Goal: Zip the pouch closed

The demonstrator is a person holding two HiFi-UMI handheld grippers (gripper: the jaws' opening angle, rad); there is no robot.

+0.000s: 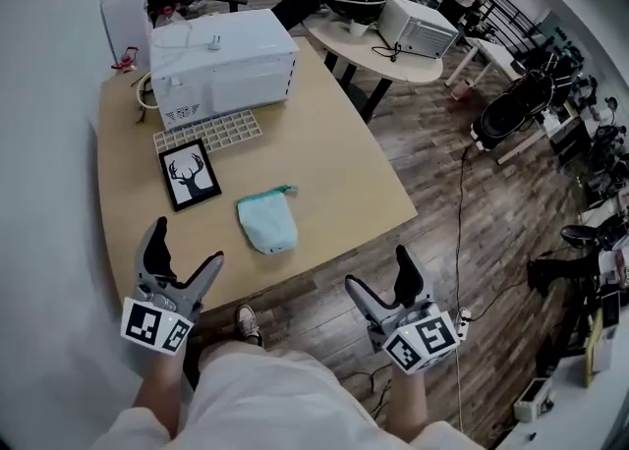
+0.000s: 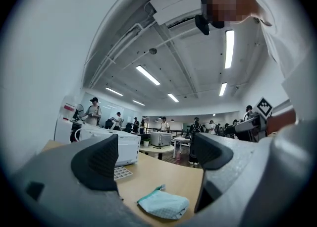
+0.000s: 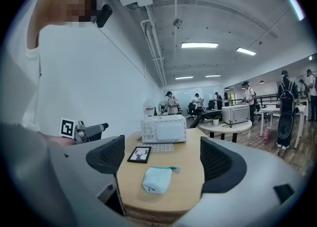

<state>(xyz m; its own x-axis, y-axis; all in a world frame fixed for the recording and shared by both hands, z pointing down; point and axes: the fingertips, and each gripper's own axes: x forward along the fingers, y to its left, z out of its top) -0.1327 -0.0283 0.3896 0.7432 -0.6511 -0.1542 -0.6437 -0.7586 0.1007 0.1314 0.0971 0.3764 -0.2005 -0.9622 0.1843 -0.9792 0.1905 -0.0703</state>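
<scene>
Left gripper (image 1: 189,242): my jaws stood apart with nothing between them, held at the near edge of the table (image 1: 339,158), short of the pouch.
Right gripper (image 1: 377,269): my jaws were likewise spread and empty, over the wooden floor (image 1: 442,232) off the table's near right side.
Pouch (image 1: 267,221): pale blue-green, lying flat near the table's front edge, a teal tab at its far right corner; neither gripper touched it.
Framed picture (image 1: 190,174): deer silhouette, lying near the pouch's left, apart from it.
Grid plate (image 1: 208,131): white, between the picture and the microwave.
Microwave (image 1: 221,60): white, at the table's far end.
</scene>
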